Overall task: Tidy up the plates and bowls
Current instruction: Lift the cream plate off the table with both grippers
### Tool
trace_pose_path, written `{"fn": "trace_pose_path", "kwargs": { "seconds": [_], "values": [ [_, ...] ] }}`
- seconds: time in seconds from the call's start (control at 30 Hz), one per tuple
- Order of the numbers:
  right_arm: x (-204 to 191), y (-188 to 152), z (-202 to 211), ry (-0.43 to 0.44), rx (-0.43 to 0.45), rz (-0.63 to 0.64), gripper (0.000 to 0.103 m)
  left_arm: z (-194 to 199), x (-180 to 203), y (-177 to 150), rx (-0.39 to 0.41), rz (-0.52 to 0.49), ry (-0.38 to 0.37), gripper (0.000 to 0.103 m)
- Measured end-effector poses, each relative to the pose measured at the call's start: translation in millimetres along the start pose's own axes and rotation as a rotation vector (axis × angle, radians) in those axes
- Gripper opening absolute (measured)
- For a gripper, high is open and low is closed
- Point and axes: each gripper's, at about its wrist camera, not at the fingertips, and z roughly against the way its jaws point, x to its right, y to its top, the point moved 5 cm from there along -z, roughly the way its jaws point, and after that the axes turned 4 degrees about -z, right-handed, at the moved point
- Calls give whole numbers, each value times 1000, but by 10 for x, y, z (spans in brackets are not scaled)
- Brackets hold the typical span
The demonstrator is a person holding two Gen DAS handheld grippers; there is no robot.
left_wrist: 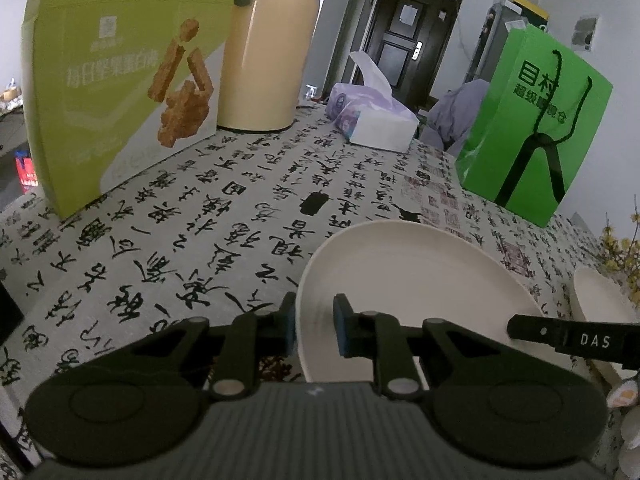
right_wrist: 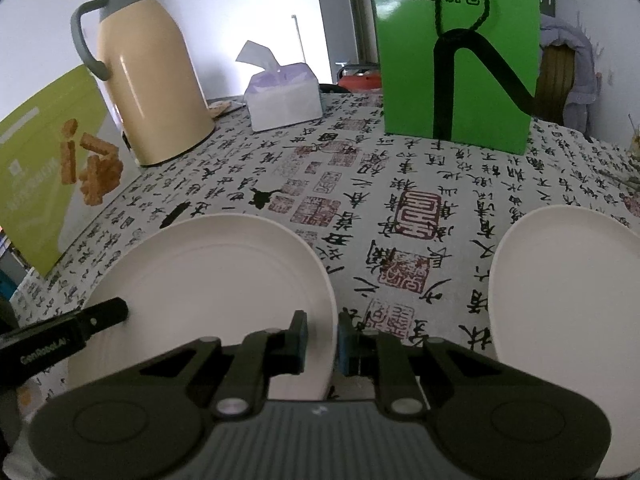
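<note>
- Plate [left_wrist: 408, 288], white, round, near centre of table: both grippers hold it, one at each side of its rim; its near edge looks raised off the cloth.
- Left gripper [left_wrist: 315, 326]: jaws closed on the plate's left rim, one blue pad outside the rim, the other on the inner face.
- Right gripper [right_wrist: 323, 344]: jaws closed on the plate's right rim, one pad on each side of the rim.
- From the right wrist view, the left gripper's finger shows as a black bar over the plate's left edge; from the left wrist view, the right gripper's finger crosses the plate's right edge.
- Second plate [right_wrist: 560, 320], white, well apart to the right of the first, near the table's right edge. Whether it lies flat cannot be told.
- Tablecloth [left_wrist: 180, 240], pale with black calligraphy and red seals, covers the table.
- Snack box [left_wrist: 116, 92], yellow-green and white, upright, far left.
- Flask [right_wrist: 156, 84], cream with grey handle and collar, upright, just right of the box, behind it.
- Tissue pack [right_wrist: 284, 96], white and lilac, one sheet sticking up, far centre.
- Green bag [right_wrist: 456, 52] with black cord handles, upright, far right.
- Door [left_wrist: 408, 40], dark, in the wall beyond the table.
- Yellow flowers [left_wrist: 624, 260], right edge of the left wrist view, beside the second plate.
</note>
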Motion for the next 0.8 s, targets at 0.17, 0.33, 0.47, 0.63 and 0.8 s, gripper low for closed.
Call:
{"fn": "trace_pose_path", "kwargs": {
  "seconds": [0.17, 0.33, 0.47, 0.63, 0.8],
  "values": [
    [21, -5, 16, 5, 4, -5, 15, 12, 17, -3, -2, -7, -8, 19],
    [-6, -22, 46, 10, 12, 22, 15, 33, 10, 3, 5, -7, -4, 19],
    [-19, -17, 67, 12, 20, 30, 15, 66, 12, -7, 11, 0, 0, 19],
    [-25, -24, 105, 16, 31, 47, 15, 109, 9, 4, 19, 8, -5, 19],
    [-9, -3, 135, 24, 42, 48, 15, 152, 48, 12, 43, -4, 1, 19]
  ]
}}
